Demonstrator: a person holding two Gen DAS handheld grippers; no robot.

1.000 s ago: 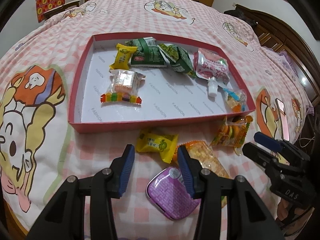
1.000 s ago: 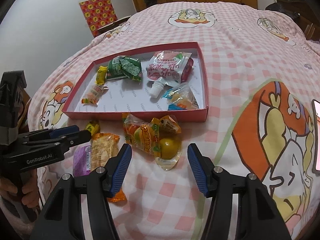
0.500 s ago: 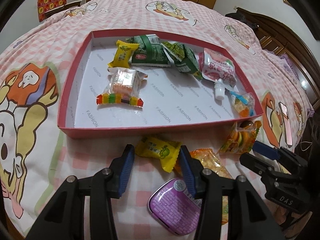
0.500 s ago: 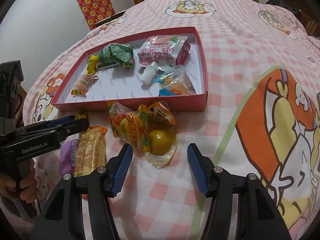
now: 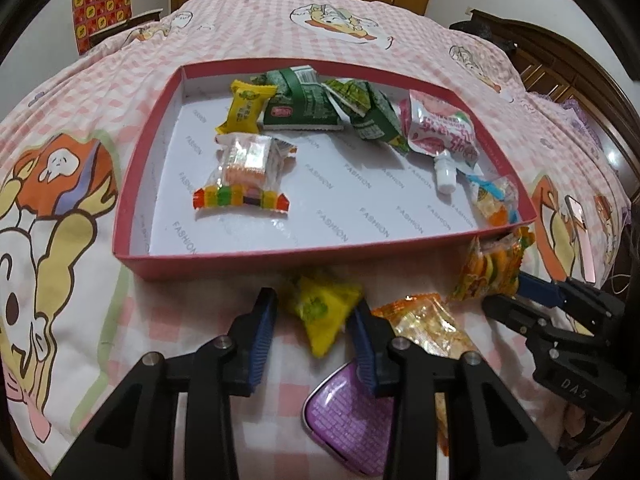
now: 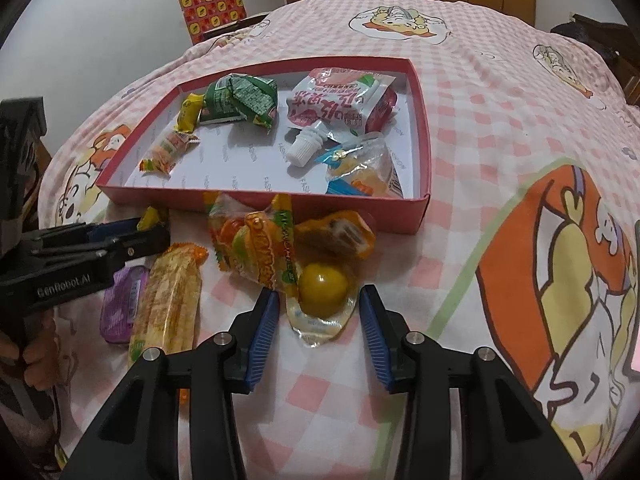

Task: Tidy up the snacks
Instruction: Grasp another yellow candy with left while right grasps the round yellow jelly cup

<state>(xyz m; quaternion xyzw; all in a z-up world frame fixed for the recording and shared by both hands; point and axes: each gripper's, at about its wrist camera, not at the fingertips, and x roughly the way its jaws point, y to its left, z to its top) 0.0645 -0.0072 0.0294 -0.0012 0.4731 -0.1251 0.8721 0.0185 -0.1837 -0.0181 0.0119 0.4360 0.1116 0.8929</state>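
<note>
A red box (image 5: 240,258) with a white floor lies on the pink checked bed and holds several snacks. Just in front of it, my left gripper (image 5: 313,300) is closing on a yellow candy packet (image 5: 324,308); the pads press it and it is crumpled. An orange cracker bar (image 5: 424,324) and a purple tin (image 5: 348,412) lie to its right. My right gripper (image 6: 319,294) is closing around a clear packet with a yellow ball (image 6: 322,286). A narrow gap shows beside each pad. An orange gummy packet (image 6: 256,248) and a brown snack (image 6: 336,236) lie just beyond.
The box (image 6: 256,200) holds green packets (image 6: 240,98), a pink spouted pouch (image 6: 340,104) and a jelly bag (image 6: 360,168). A phone (image 5: 578,236) lies on the bed at the right. Dark wooden furniture (image 5: 560,64) borders the bed. A hand (image 6: 32,356) grips the left gripper's handle.
Both grippers have narrowed their jaws. The left one now pinches the yellow packet, which has crumpled. The right one's pads have come in close beside the yellow-ball packet.
</note>
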